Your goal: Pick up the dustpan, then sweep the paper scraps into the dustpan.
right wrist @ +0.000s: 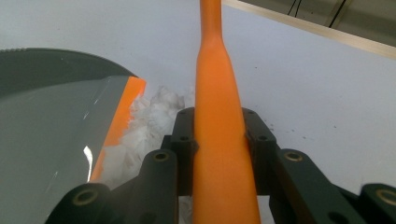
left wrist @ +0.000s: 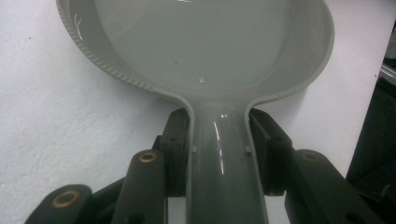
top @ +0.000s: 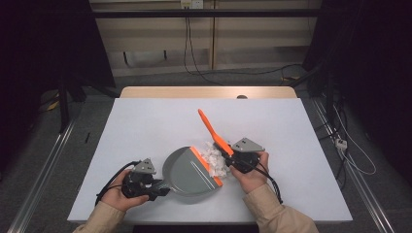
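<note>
Paper scraps (top: 215,160) lie on the table (top: 145,126), between dustpan (top: 189,170) and brush (top: 214,132).

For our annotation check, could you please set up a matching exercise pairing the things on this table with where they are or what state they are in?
Things:
1. grey plastic dustpan
2. orange brush handle
3. white paper scraps
4. left gripper

Places or states:
A. clamped in the right gripper
B. heaped at the dustpan's orange lip
C. shut on the dustpan's handle
D. lying on the white table, lip toward the scraps

Pairs: 1-D, 2-A, 3-B, 4-C
</note>
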`<move>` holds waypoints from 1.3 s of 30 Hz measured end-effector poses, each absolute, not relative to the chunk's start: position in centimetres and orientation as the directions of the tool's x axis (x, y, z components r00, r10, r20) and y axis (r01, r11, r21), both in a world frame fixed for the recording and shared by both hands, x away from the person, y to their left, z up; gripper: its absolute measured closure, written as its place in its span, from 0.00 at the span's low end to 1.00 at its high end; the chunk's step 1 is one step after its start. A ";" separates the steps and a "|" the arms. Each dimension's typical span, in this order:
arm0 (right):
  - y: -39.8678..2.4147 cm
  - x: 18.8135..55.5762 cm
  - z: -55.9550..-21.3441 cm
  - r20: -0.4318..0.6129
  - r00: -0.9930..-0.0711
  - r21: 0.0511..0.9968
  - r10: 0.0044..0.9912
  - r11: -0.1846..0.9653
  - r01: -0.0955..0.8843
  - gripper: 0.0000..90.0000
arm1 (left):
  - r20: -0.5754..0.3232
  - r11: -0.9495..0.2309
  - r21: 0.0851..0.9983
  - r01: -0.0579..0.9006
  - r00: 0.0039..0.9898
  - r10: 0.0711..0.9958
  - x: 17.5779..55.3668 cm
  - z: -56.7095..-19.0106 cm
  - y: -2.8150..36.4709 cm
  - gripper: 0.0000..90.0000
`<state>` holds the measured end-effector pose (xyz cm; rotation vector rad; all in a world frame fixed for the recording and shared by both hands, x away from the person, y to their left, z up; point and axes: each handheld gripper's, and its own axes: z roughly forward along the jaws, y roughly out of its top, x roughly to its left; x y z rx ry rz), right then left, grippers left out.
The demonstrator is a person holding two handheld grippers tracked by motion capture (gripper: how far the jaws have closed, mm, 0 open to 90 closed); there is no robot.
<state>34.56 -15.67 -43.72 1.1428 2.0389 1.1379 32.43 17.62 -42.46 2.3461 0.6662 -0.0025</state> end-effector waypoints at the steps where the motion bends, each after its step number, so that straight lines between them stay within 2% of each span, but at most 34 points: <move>1: -15.7 34.5 -43.7 -0.048 -0.498 0.864 0.866 0.286 0.414 0.79 | -0.178 -0.631 0.622 0.464 0.869 0.463 32.4 -42.5 17.6 0.69; 19: -15.0 34.4 -43.7 -0.048 -0.505 0.864 0.862 0.289 0.412 0.79 | -0.186 -0.620 0.625 0.474 0.862 0.472 32.4 -42.6 17.5 0.69; 22: -14.8 34.4 -43.7 -0.021 -0.514 0.867 0.857 0.272 0.418 0.79 | -0.181 -0.627 0.622 0.469 0.865 0.468 32.5 -42.6 17.4 0.69; 39: -11.5 33.4 -43.7 -0.014 -0.569 0.873 0.822 0.288 0.395 0.79 | -0.187 -0.625 0.619 0.476 0.862 0.471 32.5 -42.7 17.2 0.69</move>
